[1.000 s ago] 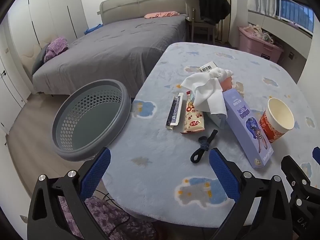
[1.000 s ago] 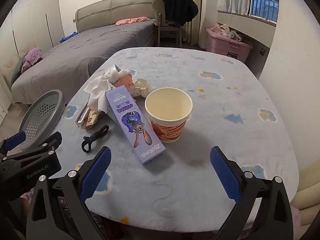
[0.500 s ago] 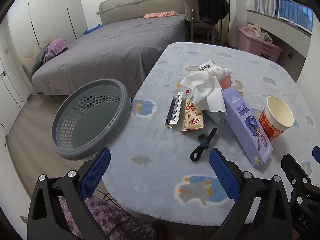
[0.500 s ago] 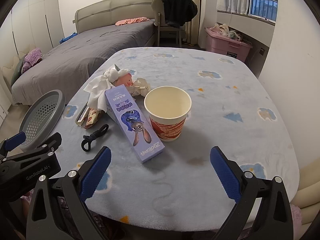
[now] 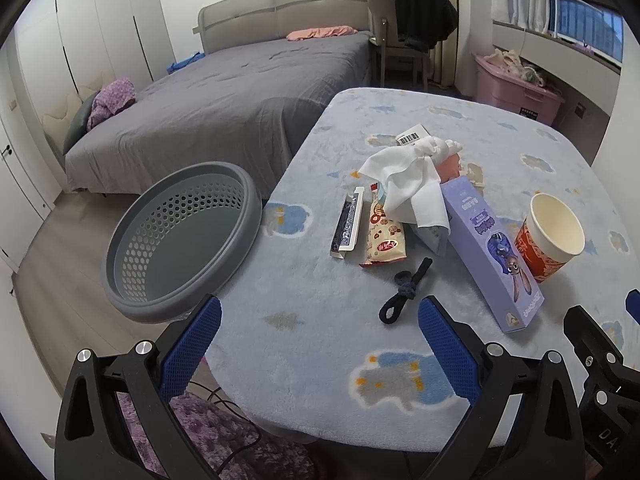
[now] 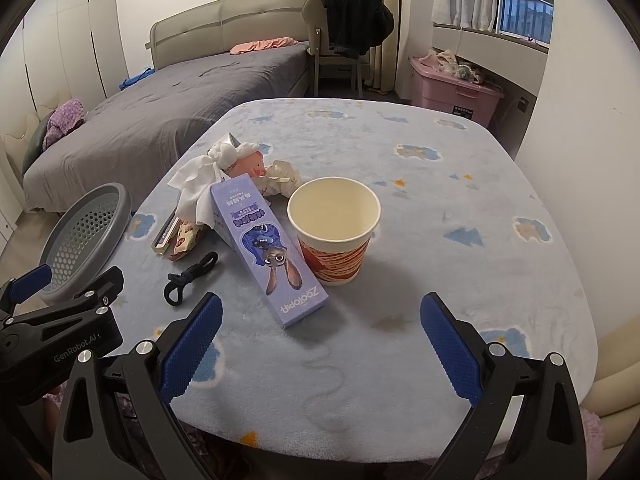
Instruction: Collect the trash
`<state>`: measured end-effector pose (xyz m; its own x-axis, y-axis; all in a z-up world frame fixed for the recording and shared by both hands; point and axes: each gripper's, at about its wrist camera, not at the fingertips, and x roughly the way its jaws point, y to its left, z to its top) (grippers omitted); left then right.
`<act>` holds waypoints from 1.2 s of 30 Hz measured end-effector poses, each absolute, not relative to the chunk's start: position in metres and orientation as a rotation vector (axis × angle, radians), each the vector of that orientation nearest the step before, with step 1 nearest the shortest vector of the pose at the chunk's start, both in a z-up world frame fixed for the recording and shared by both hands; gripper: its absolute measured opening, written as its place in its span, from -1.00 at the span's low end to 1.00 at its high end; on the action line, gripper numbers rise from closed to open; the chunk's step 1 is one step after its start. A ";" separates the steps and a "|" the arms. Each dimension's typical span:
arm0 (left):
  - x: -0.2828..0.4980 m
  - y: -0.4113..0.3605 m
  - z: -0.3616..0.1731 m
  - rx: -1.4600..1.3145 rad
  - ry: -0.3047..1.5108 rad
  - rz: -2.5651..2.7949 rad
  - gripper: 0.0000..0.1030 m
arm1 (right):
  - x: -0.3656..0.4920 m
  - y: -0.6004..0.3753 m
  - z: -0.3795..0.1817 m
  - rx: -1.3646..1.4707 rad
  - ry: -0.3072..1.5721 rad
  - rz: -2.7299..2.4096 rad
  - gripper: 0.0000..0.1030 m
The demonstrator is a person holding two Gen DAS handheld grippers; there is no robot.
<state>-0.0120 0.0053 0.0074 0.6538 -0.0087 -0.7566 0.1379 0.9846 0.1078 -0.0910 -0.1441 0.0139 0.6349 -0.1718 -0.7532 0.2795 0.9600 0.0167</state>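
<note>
Trash lies on the blue patterned table (image 5: 320, 344): a paper cup (image 6: 334, 232), a purple carton (image 6: 270, 248), a white tissue (image 5: 408, 184), a snack wrapper (image 5: 384, 236), a dark flat packet (image 5: 347, 222) and a black cord (image 5: 404, 292). A grey perforated basket (image 5: 180, 236) stands off the table's left edge. My left gripper (image 5: 318, 344) is open and empty, near the table's front edge before the cord. My right gripper (image 6: 320, 340) is open and empty, just short of the cup and carton.
A grey bed (image 5: 240, 108) stands behind the table on the left. A chair with a black jacket (image 6: 352, 28) and a pink storage bin (image 6: 452, 92) are at the back. A wall (image 6: 580, 100) is close on the right.
Both grippers have shifted only slightly; the view has barely changed. Nothing on the table has moved.
</note>
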 end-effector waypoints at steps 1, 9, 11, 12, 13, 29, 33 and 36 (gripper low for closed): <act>-0.012 0.005 0.008 0.161 0.854 -0.084 0.88 | -0.091 -0.144 0.014 0.136 0.845 -0.259 0.84; -0.012 0.005 0.008 0.162 0.853 -0.084 0.88 | -0.092 -0.144 0.014 0.136 0.844 -0.258 0.84; -0.012 0.005 0.009 0.162 0.853 -0.085 0.88 | -0.091 -0.144 0.014 0.136 0.843 -0.259 0.84; -0.012 0.005 0.008 0.161 0.853 -0.084 0.88 | -0.091 -0.144 0.014 0.136 0.843 -0.259 0.84; -0.012 0.005 0.008 0.162 0.853 -0.084 0.88 | -0.091 -0.144 0.014 0.136 0.843 -0.259 0.84; -0.015 0.004 0.011 0.163 0.847 -0.086 0.88 | -0.092 -0.145 0.015 0.137 0.841 -0.259 0.84; -0.015 0.003 0.012 0.164 0.847 -0.086 0.88 | -0.091 -0.145 0.014 0.138 0.842 -0.258 0.84; -0.015 0.003 0.012 0.164 0.845 -0.087 0.88 | -0.091 -0.145 0.014 0.141 0.841 -0.258 0.84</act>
